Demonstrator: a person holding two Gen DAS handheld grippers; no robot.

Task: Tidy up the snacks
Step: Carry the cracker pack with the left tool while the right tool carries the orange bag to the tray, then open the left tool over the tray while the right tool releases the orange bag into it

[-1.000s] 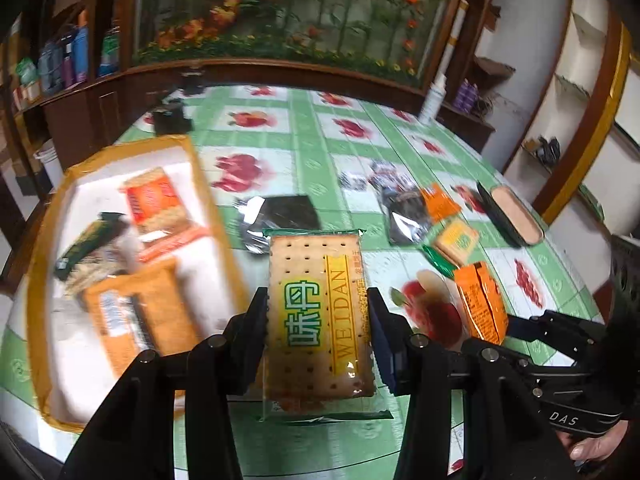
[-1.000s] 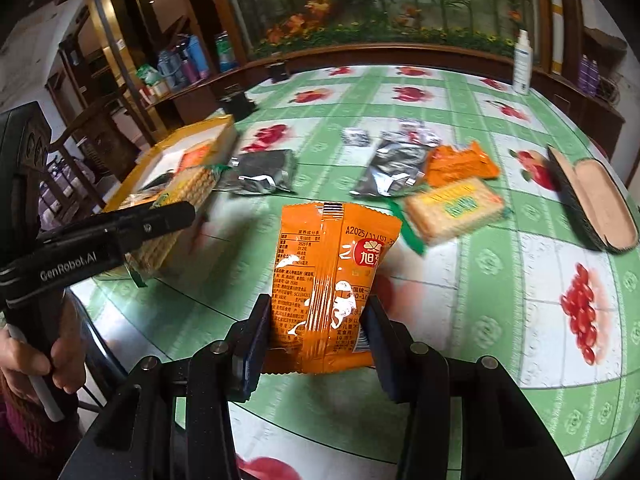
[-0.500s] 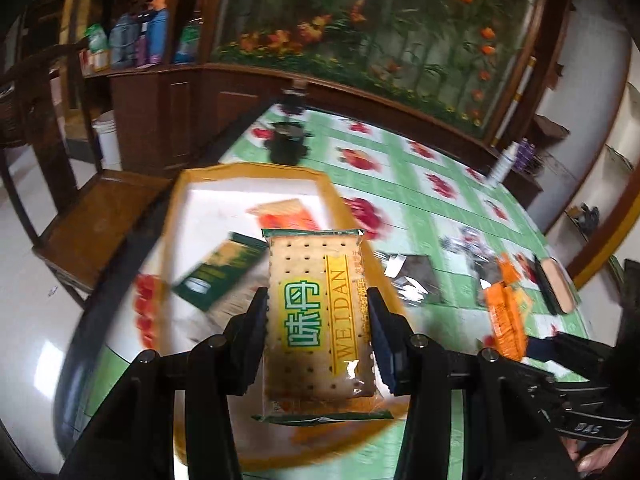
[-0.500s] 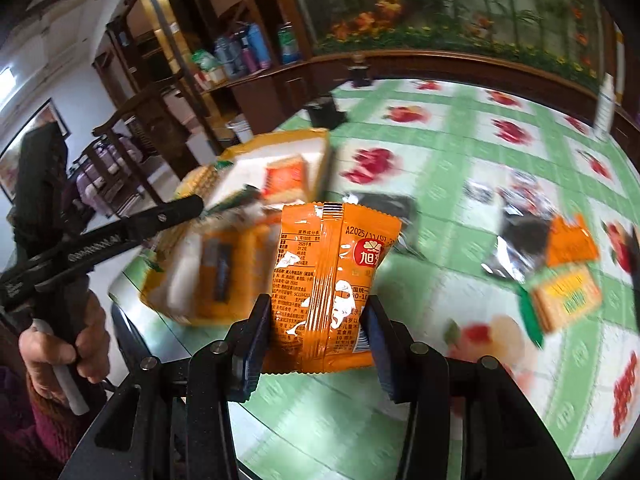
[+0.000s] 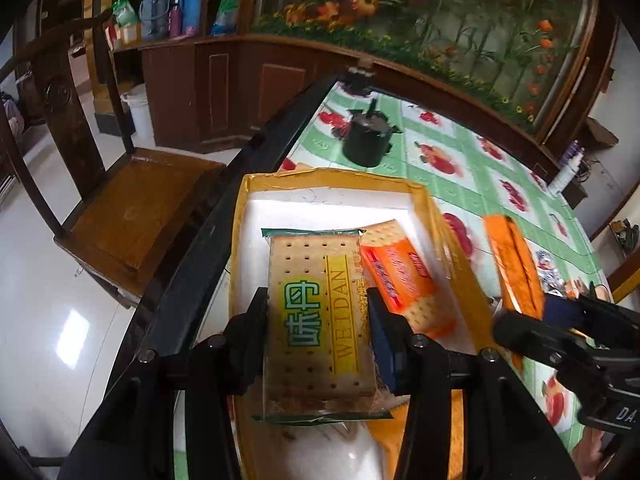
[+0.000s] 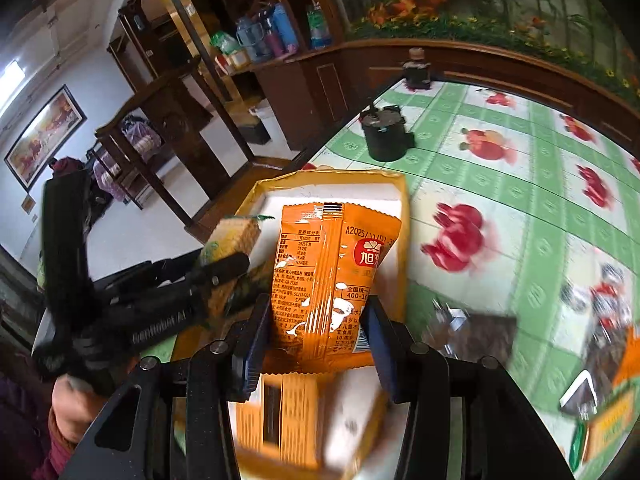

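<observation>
the table (image 5: 452, 148) wears a green checked cloth printed with red fruit, and its dark rim runs down the left of the left wrist view. a wooden chair (image 5: 132, 200) stands on the pale floor just beside that rim. on the table near the rim sits the tray (image 5: 240, 216), a shallow box with yellow walls and a white floor. past its far wall, apart from it, stands a small black pot (image 5: 366, 140).

the left gripper (image 5: 318, 322) is closed onto a cracker pack (image 5: 316, 312) with green characters and a yellow stripe, both pads pressed to its long sides. the pack hangs over the tray's left half; whether it touches the floor cannot be told. just right of it an orange pack (image 5: 400, 276) lies flat on the tray floor. another orange pack (image 6: 288, 424) lies in the tray's near end in the right wrist view, blurred.

the right gripper (image 6: 316, 338) is clamped on an orange bag (image 6: 332, 276), held upright by its lower half over the tray's middle. in the left wrist view the same bag shows edge-on above the tray's right wall.

on the cloth right of the tray lie a dark foil pack (image 6: 486, 334) and, at the frame edge, more wrappers too blurred to tell apart.
</observation>
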